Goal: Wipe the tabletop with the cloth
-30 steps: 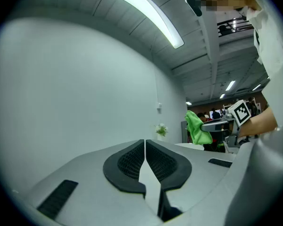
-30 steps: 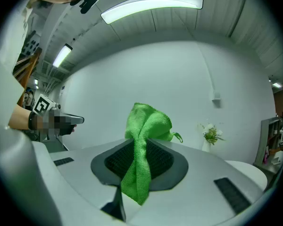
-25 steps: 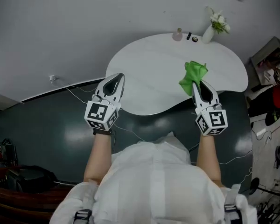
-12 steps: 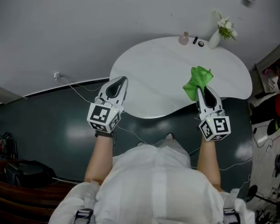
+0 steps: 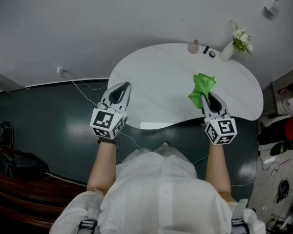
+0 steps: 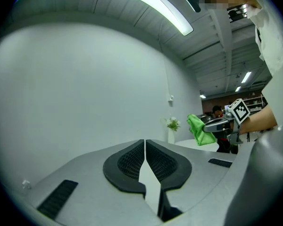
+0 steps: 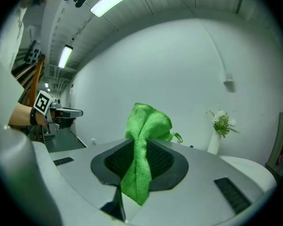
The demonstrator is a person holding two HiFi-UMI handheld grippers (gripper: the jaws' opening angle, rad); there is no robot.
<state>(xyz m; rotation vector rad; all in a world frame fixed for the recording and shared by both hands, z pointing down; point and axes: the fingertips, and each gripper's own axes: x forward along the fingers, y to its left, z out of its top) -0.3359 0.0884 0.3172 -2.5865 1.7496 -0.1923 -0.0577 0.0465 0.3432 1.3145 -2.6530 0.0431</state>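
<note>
I log the cloth (image 5: 201, 89) at the right gripper (image 5: 207, 95) as plain bright green. Right gripper and left gripper (image 5: 124, 85) match: pale grey shells, black ribbed pads (image 7: 114, 162), black-and-white square markers on the cubes (image 5: 220, 129). Table (image 5: 156, 87) ahead of both: plain white. Floor (image 5: 49, 126) under them: dark green-grey. Vase (image 5: 228, 52) beyond the right gripper: white. Flowers (image 5: 241, 36): white, green leaves.

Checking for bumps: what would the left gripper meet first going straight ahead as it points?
Probably the wall. The left gripper, jaws shut, points over the left part of the table; its height above it is unclear.
</note>
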